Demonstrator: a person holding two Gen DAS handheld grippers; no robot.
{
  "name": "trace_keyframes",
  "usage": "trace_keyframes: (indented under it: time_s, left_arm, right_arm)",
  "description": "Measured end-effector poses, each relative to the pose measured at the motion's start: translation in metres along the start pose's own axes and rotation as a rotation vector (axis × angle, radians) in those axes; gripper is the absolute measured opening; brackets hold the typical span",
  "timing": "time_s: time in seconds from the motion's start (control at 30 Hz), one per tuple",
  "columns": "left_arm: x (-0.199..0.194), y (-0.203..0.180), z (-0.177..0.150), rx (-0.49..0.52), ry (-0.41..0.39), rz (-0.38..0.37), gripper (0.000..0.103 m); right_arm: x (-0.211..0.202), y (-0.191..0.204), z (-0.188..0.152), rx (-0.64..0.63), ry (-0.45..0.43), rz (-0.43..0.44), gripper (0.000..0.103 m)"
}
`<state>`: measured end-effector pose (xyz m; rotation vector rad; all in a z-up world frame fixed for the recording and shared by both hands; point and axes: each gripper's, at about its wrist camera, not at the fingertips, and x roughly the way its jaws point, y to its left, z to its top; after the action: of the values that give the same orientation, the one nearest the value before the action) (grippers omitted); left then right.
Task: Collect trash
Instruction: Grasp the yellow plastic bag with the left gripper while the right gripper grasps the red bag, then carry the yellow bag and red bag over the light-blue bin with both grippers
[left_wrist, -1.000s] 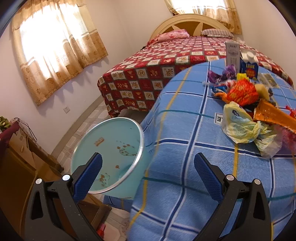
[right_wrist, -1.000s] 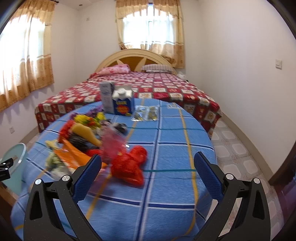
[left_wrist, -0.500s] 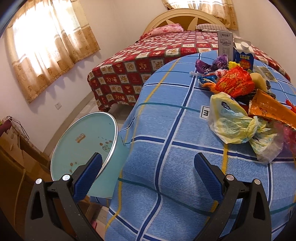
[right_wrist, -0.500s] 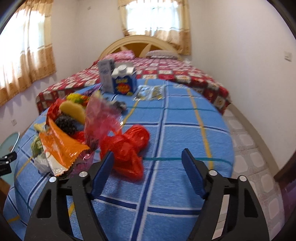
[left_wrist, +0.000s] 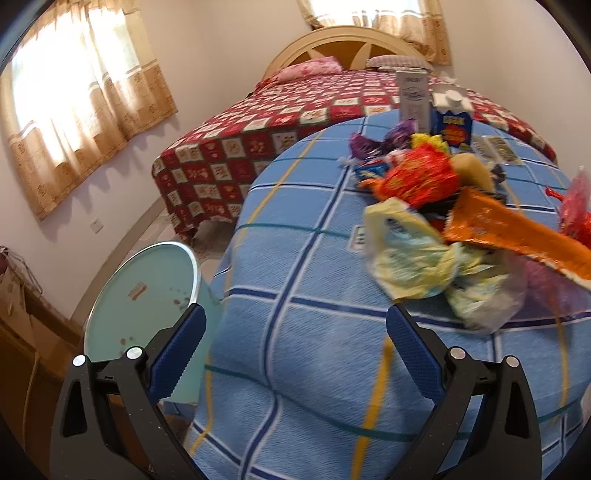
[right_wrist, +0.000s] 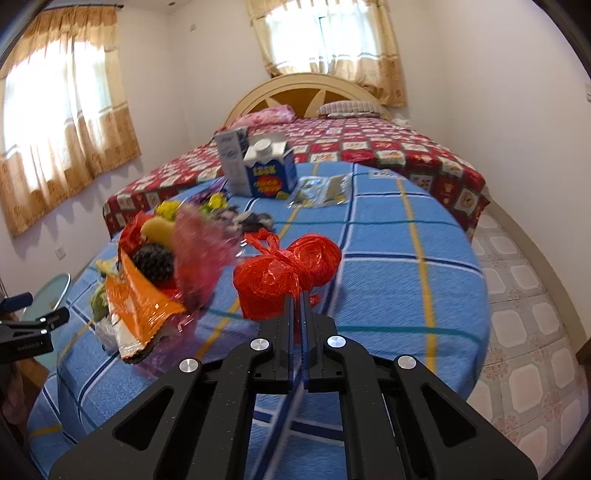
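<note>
A heap of trash lies on the blue checked tablecloth (left_wrist: 295, 369): a pale yellow bag (left_wrist: 410, 254), an orange wrapper (left_wrist: 509, 229), a red foil bag (left_wrist: 417, 177). In the right wrist view a red plastic bag (right_wrist: 284, 269), a pink bag (right_wrist: 199, 251) and the orange wrapper (right_wrist: 136, 299) show. My right gripper (right_wrist: 300, 295) is shut at the near edge of the red plastic bag; whether it pinches the bag is hidden. My left gripper (left_wrist: 291, 347) is open and empty above the table's left edge, beside a teal bin (left_wrist: 144, 295).
A blue carton (right_wrist: 271, 173), a grey box (right_wrist: 231, 155) and flat sachets (right_wrist: 325, 190) stand at the table's far side. A bed with a red quilt (right_wrist: 388, 144) lies behind. Tiled floor (right_wrist: 524, 295) runs on the right. A wooden cabinet (left_wrist: 22, 354) stands left of the bin.
My right gripper has closed its fingers and moved forward to the red plastic bag. My left gripper has shifted right, staying open; the bin now sits further left in its view.
</note>
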<state>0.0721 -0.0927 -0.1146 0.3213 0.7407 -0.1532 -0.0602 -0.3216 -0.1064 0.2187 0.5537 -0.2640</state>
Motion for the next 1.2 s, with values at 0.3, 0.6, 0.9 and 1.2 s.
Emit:
trace_keyframes:
  time_s: [0.3, 0.6, 0.9, 1.2]
  left_arm:
    - [-0.003, -0.037, 0.008, 0.06, -0.023, -0.07, 0.089]
    - [0.02, -0.054, 0.012, 0.079, 0.048, -0.162, 0.012]
    - [-0.017, -0.021, 0.016, 0.056, -0.041, -0.133, 0.01]
    - [-0.033, 0.039, 0.019, -0.005, -0.058, 0.005, 0.01]
  right_arm:
    - [0.004, -0.016, -0.005, 0.016, 0.011, -0.003, 0.003]
    - [0.002, -0.012, -0.007, 0.01, -0.003, 0.017, 0.003]
    - [-0.025, -0.006, 0.012, -0.002, -0.082, 0.027, 0.003]
    - [-0.051, 0.026, 0.034, -0.06, -0.157, 0.067, 0.003]
